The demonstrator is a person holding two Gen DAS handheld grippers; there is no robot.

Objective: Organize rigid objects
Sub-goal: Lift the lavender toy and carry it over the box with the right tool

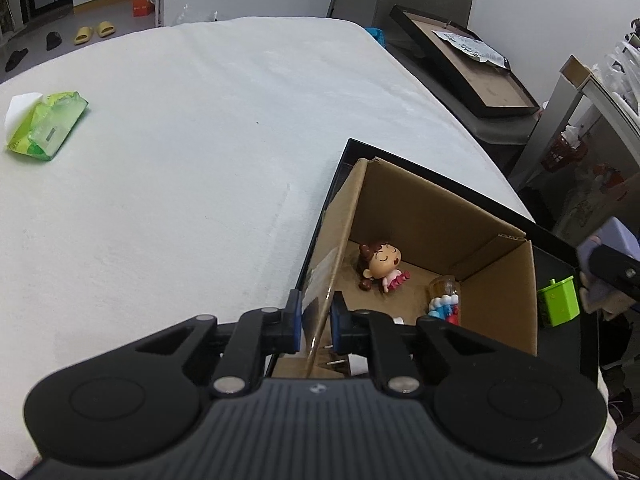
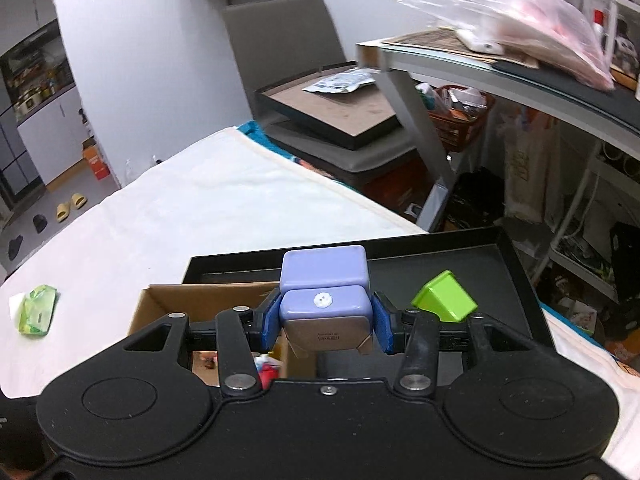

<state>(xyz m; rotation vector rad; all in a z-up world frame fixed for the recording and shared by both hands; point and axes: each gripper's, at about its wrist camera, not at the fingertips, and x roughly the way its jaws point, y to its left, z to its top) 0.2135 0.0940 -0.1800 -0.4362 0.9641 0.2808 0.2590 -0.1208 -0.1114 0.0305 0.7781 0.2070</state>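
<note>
An open cardboard box (image 1: 420, 216) stands in a black tray (image 1: 556, 246) on the white-covered table. Inside it lie a big-headed doll figure (image 1: 380, 266) and a small red-and-blue bottle toy (image 1: 442, 300). My left gripper (image 1: 316, 312) is shut on the box's left wall, one pad on each side. My right gripper (image 2: 325, 322) is shut on a lavender case (image 2: 324, 292) with a white button, held above the tray (image 2: 480, 256) just right of the box (image 2: 200, 300). A green toy bin (image 2: 444, 296) lies tipped in the tray beside the box.
A green wipes pack (image 1: 46, 126) lies far left on the white cloth (image 1: 200, 160). Behind the table stands a grey chair carrying a black-framed tray (image 2: 336, 112). A cluttered glass desk (image 2: 500, 76) overhangs at the right.
</note>
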